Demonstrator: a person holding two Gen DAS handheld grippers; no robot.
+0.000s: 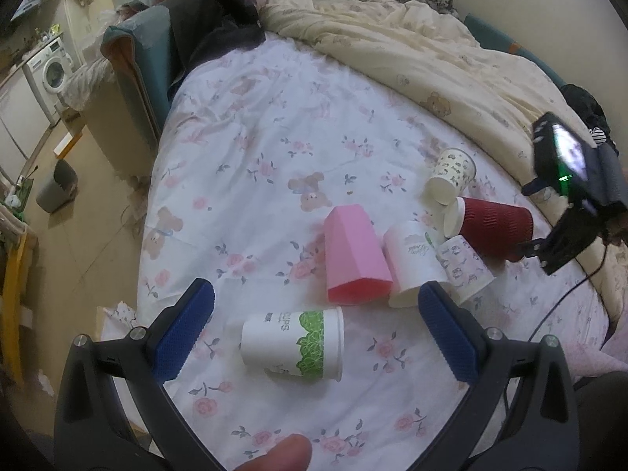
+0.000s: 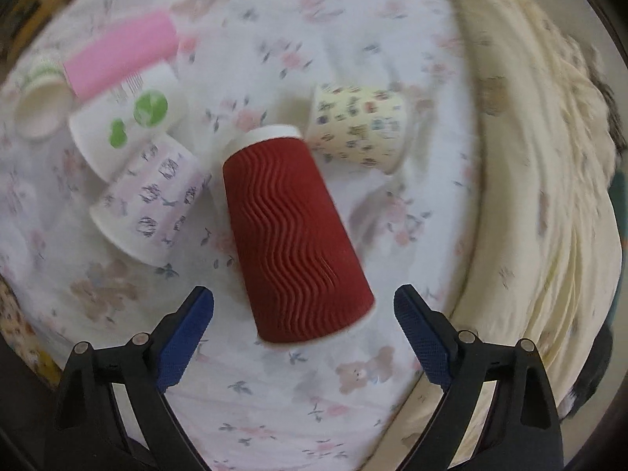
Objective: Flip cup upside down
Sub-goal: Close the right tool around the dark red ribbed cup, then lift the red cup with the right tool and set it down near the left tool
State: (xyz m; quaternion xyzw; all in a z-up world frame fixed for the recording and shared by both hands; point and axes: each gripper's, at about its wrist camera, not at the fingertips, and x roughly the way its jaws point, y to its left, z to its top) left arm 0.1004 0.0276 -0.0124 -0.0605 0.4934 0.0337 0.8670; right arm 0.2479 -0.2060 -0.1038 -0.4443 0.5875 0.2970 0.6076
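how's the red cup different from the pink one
The red cup has a round, wavy-ribbed wall with a white rim; the pink cup is smooth with flat facets. The red cup lies between the open right gripper fingers; the pink cup lies apart from both grippers. Both lie on their sides on the floral bedsheet.

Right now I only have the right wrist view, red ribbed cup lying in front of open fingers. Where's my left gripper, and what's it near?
Observer: The left gripper is open, over the green-banded white cup, which lies on its side on the floral sheet.
Operator: Which way does that cup's mouth face?
Observer: Toward the left gripper's right finger; the base faces its left finger.
Operator: Is my right gripper touching the red cup?
Observer: The left view shows the right gripper at the wide end of the red ribbed cup; contact is not clear.
Operator: Anything off the bed?
Observer: A washing machine stands far left.
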